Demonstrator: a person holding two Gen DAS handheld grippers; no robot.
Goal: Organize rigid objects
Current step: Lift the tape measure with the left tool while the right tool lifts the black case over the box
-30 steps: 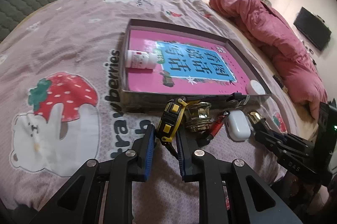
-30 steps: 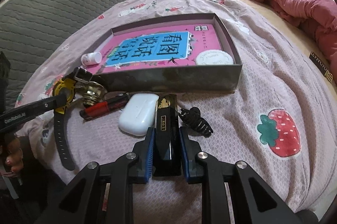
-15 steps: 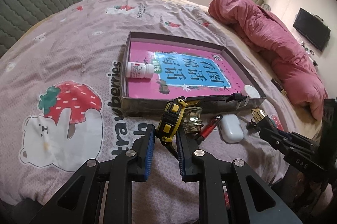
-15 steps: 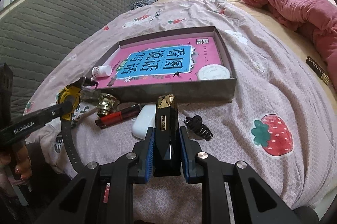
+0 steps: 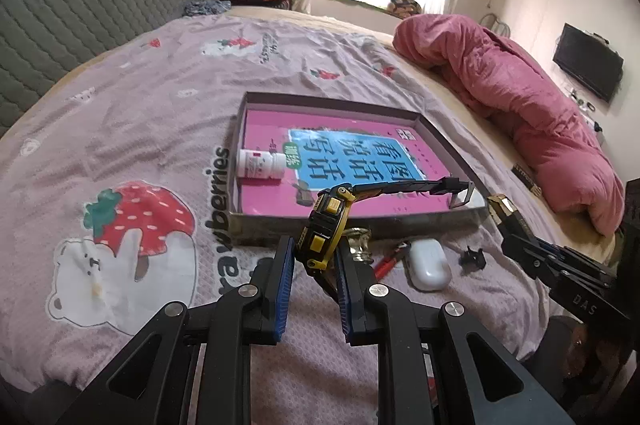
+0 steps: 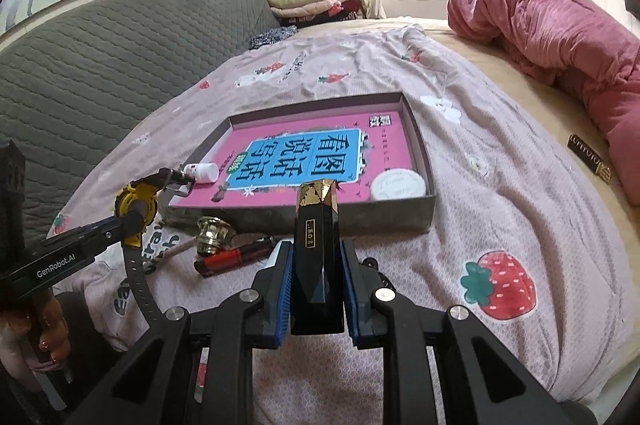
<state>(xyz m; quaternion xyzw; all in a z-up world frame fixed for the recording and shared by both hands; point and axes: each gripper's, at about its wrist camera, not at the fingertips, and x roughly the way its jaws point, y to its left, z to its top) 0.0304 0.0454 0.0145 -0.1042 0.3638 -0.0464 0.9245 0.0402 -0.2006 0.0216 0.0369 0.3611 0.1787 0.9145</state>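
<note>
My left gripper (image 5: 316, 259) clamps the watch (image 5: 326, 229) by its stiff case, strap dangling loose; my right gripper (image 6: 316, 275) pinches the slick, faceted black bottle (image 6: 317, 245) mid-body; both hang before the tray (image 6: 304, 215).

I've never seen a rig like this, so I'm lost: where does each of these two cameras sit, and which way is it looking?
Left wrist: sits behind the left gripper, whose fingers hold a yellow watch; looks across the bed at the box; the right gripper's side shows.
Right wrist: sits behind the right gripper, clamping a black faceted case; faces the box; a hand shows.
Shared: box, pill bottle, watch.
</note>
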